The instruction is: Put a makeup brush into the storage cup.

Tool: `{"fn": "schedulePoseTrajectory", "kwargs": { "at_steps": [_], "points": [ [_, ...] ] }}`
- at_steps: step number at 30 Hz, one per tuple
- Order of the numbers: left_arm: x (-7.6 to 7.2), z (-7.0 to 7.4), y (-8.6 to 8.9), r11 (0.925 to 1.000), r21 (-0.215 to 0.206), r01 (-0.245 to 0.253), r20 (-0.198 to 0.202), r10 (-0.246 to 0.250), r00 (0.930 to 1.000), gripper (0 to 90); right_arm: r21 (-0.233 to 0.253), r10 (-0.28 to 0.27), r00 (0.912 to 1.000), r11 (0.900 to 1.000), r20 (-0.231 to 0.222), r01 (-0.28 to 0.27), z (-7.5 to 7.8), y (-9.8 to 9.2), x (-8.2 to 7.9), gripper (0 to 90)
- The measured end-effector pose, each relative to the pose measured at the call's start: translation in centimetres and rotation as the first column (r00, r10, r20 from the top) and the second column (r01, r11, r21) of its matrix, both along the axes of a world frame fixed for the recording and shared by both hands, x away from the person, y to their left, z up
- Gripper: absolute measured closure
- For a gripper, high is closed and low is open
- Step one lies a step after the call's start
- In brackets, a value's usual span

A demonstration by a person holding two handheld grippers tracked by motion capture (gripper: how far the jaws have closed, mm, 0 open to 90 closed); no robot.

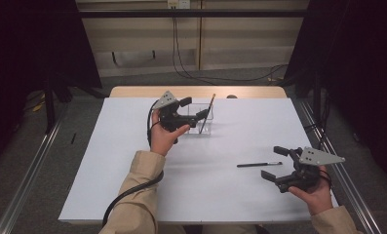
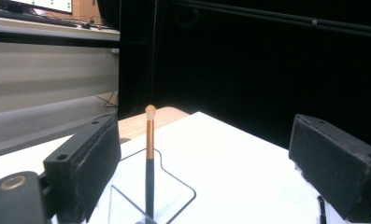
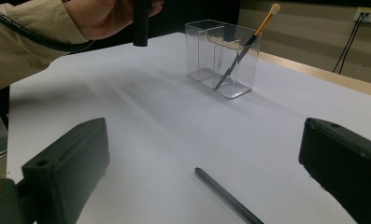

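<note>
The left gripper hangs with jaws spread beside the clear holder near the surface's far edge, a brush leaning inside. The right gripper, jaws also spread, hovers by a pen near the right edge.

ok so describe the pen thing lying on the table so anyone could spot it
On the white table, look at the near right part, just ahead of the right gripper. The thin dark pen lies flat there, unlike the gold-handled brush standing in the clear holder.
</note>
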State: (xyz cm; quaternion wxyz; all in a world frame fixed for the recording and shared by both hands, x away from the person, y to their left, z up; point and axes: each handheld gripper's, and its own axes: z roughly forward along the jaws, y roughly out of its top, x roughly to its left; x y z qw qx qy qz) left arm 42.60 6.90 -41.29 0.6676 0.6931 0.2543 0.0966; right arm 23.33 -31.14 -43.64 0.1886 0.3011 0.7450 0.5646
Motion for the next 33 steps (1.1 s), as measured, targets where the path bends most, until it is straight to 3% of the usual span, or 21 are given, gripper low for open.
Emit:
{"fn": "schedulePoseTrajectory", "kwargs": {
  "at_steps": [7,19,33],
  "points": [
    [-0.5,0.4,0.9,0.9996,0.025,0.014,0.015,-0.014,0.9998,2.9,0.001,-0.001,1.0000,1.000,0.000,0.001,0.0,0.0,0.0,1.3],
    [-1.4,0.7,2.8,0.9994,0.023,0.026,0.048,-0.027,0.9985,0.0,0.000,-0.001,1.0000,1.000,0.000,0.001,0.0,0.0,0.0,1.3],
    [-2.4,0.3,4.5,0.9980,0.050,0.038,0.038,-0.039,0.9985,0.0,0.002,0.002,1.0000,1.000,-0.002,-0.002,0.0,0.1,0.0,1.3]
  ]
}}
